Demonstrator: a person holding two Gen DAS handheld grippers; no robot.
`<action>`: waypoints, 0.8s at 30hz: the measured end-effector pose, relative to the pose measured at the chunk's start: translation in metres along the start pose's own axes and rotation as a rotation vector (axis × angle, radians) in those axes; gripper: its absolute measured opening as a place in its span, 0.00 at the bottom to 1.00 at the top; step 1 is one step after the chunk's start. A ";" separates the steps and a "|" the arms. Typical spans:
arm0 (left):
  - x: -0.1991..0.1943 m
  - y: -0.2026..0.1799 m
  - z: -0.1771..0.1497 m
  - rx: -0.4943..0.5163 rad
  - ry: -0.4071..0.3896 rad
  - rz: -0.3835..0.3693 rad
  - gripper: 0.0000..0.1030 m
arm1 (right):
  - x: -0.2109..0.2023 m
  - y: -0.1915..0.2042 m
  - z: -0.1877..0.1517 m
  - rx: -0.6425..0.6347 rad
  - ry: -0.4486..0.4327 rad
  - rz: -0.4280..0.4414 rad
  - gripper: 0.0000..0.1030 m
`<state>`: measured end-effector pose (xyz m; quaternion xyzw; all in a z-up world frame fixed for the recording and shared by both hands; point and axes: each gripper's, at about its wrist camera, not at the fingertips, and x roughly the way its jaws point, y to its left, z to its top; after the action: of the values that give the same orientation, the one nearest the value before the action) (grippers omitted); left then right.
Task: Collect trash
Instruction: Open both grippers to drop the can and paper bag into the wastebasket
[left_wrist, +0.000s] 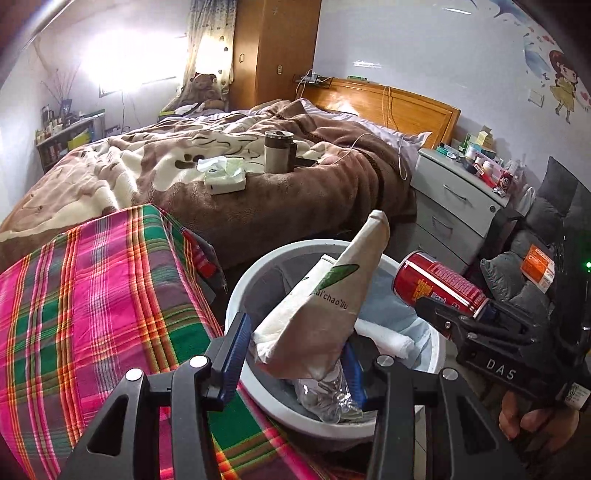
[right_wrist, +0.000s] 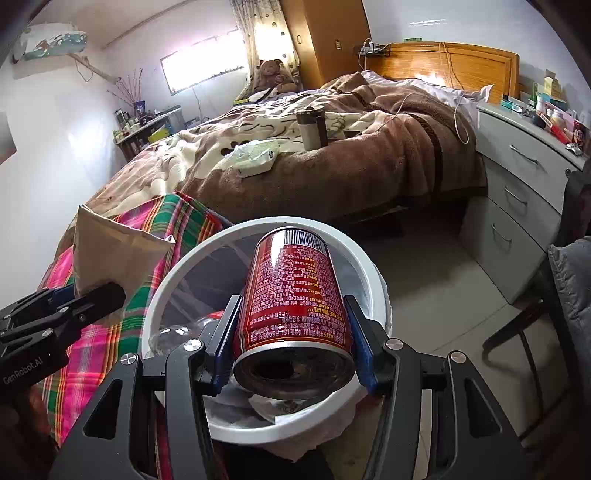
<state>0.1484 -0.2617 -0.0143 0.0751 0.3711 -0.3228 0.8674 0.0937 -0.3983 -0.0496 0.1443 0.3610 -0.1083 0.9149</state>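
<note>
two grippers hang over a white round trash bin (left_wrist: 236, 306) that we see at the lower centre of both views. our left gripper (left_wrist: 295, 363) has its blue pads closed on a crumpled beige paper bag (left_wrist: 325, 295) with a green mark and printed letters; the bag slants up over the bin's mouth. our right gripper (right_wrist: 293, 341) clamps a red drink can (right_wrist: 295, 291) between its pads, the can lying along the fingers above the bin, its barcode end pointing away. inside the bin we make out a crushed clear plastic bottle (left_wrist: 325, 397) and white paper.

left of the bin lies a pink-and-green plaid cloth (left_wrist: 92, 295), touching the bin's rim. behind it a bed fills the middle of the frame under a brown and cream blanket (left_wrist: 166, 170); on that blanket stand a lidded tumbler (left_wrist: 277, 151) and, just beside it, a tissue pack (left_wrist: 223, 175). a grey drawer chest (right_wrist: 524, 192) stands at right, its top crowded with boxes and bottles. a teddy bear (right_wrist: 269, 72) sits by the curtained window at upper centre. the floor is pale tile (right_wrist: 436, 280).
</note>
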 end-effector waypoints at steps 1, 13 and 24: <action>0.002 -0.001 0.000 -0.001 0.004 -0.002 0.47 | 0.001 0.000 0.000 0.001 0.004 -0.004 0.53; 0.009 -0.008 0.002 -0.008 0.016 -0.037 0.60 | -0.001 -0.003 -0.001 -0.010 -0.016 -0.031 0.70; -0.018 -0.002 -0.009 -0.038 -0.025 0.004 0.62 | -0.014 0.004 -0.004 0.011 -0.040 -0.030 0.70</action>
<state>0.1324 -0.2510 -0.0075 0.0555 0.3663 -0.3149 0.8738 0.0817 -0.3922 -0.0421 0.1417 0.3442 -0.1267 0.9195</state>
